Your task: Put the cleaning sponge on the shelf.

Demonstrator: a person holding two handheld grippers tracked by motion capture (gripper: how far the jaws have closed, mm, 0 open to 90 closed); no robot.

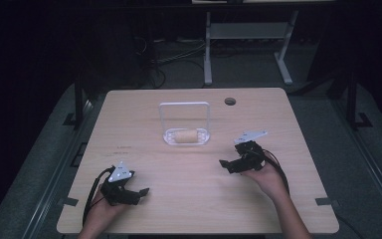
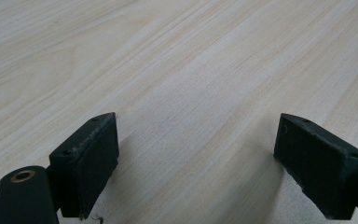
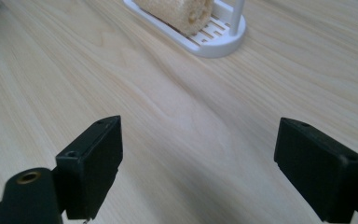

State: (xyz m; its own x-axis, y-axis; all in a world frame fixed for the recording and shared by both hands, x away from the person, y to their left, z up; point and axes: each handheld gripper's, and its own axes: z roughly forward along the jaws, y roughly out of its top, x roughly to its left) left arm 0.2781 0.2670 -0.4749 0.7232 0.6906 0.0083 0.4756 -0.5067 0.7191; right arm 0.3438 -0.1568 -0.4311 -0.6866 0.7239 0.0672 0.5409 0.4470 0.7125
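A white slotted rack with a tall wire handle stands at the middle of the light wood table, and a beige bread roll lies in it. In the right gripper view the rack and the roll sit ahead, at the top. My right gripper is open over bare wood to the right of the rack, with nothing between its jaws. My left gripper rests near the front left of the table, also open over bare wood.
A round cable hole sits at the table's back right. Beyond the far edge, a white desk frame and cables stand on the dark floor. Bare wood lies between the two grippers.
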